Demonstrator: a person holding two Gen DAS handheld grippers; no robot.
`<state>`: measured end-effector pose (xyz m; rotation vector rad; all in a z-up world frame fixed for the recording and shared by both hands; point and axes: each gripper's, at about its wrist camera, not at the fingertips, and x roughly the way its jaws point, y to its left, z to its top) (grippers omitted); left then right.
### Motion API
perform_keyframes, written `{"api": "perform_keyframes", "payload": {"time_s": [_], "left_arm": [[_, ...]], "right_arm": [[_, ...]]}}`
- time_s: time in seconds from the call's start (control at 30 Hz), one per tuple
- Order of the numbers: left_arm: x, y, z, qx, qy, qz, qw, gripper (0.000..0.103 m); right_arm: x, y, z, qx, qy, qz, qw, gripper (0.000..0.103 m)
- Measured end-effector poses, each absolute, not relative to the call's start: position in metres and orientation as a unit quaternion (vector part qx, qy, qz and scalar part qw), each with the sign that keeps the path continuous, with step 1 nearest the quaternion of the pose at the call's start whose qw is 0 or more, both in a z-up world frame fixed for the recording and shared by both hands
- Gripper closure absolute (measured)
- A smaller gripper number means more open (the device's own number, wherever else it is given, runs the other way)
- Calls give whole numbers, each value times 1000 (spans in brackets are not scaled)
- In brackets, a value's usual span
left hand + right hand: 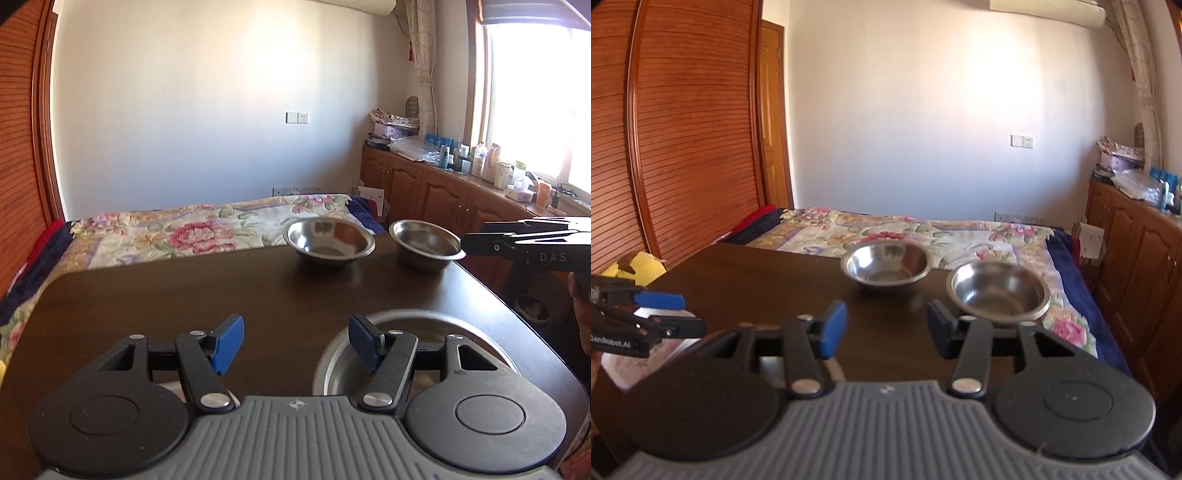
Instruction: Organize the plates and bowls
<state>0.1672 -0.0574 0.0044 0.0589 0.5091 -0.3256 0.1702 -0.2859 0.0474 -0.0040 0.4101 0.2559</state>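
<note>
Both the left hand-held gripper [295, 343] and right hand-held gripper [882, 326] stand apart and empty, while two light, stiff, slippery steel bowls [330, 240] [426, 240], mid-frame on the dark surface [184, 295], look best pinched by their thin rims.

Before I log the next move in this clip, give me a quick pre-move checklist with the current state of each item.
1. Left gripper empty, pads apart: ok.
2. Right gripper empty, pads apart: ok.
3. Both steel bowls upright on the table, the left bowl and the right bowl standing apart, not nested: ok.
4. Right bowl well onto the table: not ok, it sits at the far right corner.
5. Steel plate flat on the table under the left gripper: ok.
6. Bowls empty: ok.
</note>
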Motion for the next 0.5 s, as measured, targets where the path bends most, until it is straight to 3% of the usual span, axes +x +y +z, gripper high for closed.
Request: {"api": "perform_keyframes", "payload": {"time_s": [0.5], "left_arm": [[248,-76,17,38,257,-161,952,37]], "right_arm": [[252,-303,48,21,228,129,965,51]]}}
